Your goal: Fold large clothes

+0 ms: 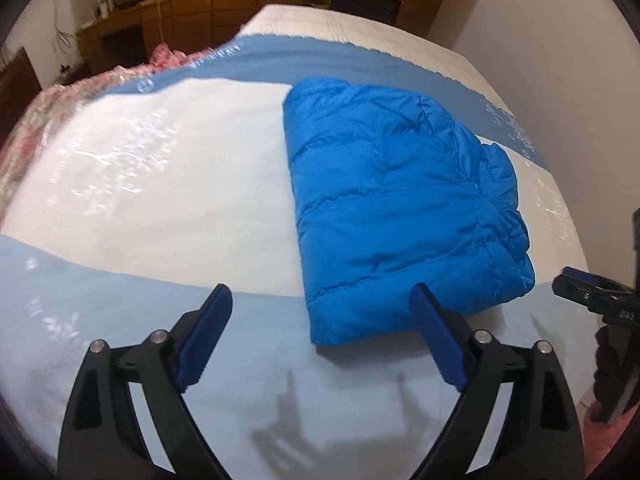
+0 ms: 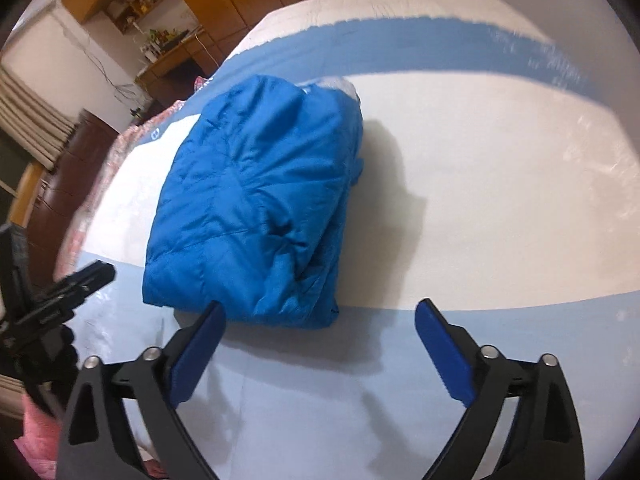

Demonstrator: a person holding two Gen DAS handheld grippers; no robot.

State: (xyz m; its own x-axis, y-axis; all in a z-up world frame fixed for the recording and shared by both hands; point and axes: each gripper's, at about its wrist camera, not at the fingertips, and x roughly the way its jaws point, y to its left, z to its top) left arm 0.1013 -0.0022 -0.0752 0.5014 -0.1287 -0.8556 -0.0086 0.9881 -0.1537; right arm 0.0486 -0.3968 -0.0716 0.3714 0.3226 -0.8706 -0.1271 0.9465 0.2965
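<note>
A bright blue quilted puffer jacket (image 1: 400, 204) lies folded into a compact rectangle on the bed; it also shows in the right wrist view (image 2: 260, 196). My left gripper (image 1: 322, 300) is open and empty, hovering just in front of the jacket's near edge. My right gripper (image 2: 320, 316) is open and empty, also just in front of the near edge, to the jacket's right. The right gripper's tip shows at the right edge of the left wrist view (image 1: 588, 288), and the left gripper's tip shows at the left of the right wrist view (image 2: 80, 280).
The bed carries a white and blue striped cover (image 1: 160, 200) under shiny clear plastic. A pink floral cloth (image 1: 48, 116) lies along the bed's left side. Wooden cabinets and a desk (image 1: 132, 28) stand beyond. A white wall (image 1: 560, 20) runs along the right.
</note>
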